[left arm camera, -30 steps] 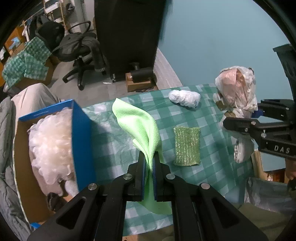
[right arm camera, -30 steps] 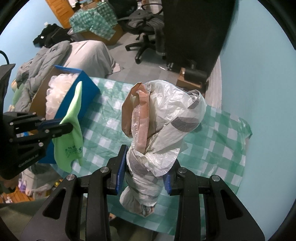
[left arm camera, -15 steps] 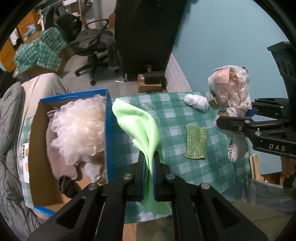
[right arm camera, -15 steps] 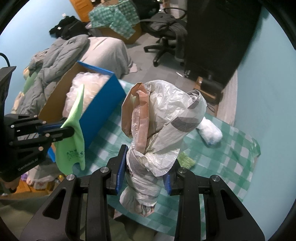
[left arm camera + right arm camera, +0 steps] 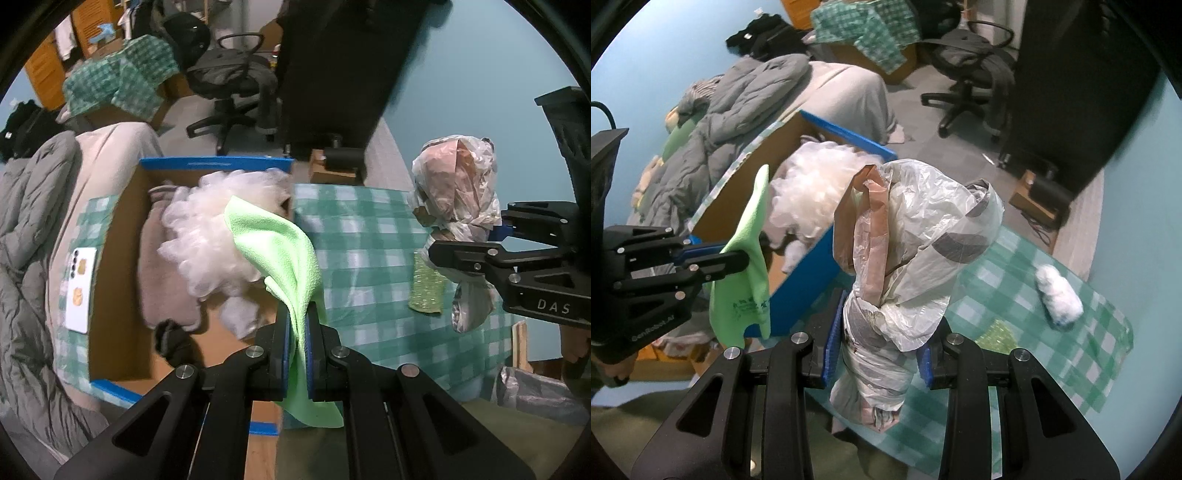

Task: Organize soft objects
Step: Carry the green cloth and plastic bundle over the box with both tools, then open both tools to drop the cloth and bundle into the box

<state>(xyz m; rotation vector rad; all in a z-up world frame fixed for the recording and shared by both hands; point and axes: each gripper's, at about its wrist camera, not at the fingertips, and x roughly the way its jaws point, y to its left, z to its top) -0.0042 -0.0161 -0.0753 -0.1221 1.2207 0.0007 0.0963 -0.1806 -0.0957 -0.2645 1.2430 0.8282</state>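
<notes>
My left gripper (image 5: 300,325) is shut on a light green cloth (image 5: 280,251) and holds it over the near right edge of a blue-rimmed cardboard box (image 5: 110,266). The box holds white fluffy stuffing (image 5: 214,236) and grey fabric. My right gripper (image 5: 879,339) is shut on a bundle of plastic bags (image 5: 916,251), held above the green checked tablecloth (image 5: 1015,266). The bundle (image 5: 458,199) and right gripper also show in the left wrist view; the cloth (image 5: 750,258) and left gripper (image 5: 731,258) show in the right wrist view. A green sponge (image 5: 426,291) and a white wad (image 5: 1058,295) lie on the table.
A white phone (image 5: 79,288) lies left of the box. Grey bedding (image 5: 738,92) is piled further left. An office chair (image 5: 229,96) and a dark cabinet (image 5: 332,74) stand behind the table. A teal wall is to the right.
Both grippers have moved left towards the box with their loads still held. The box now fills the left wrist view, with the green cloth over its edge.
</notes>
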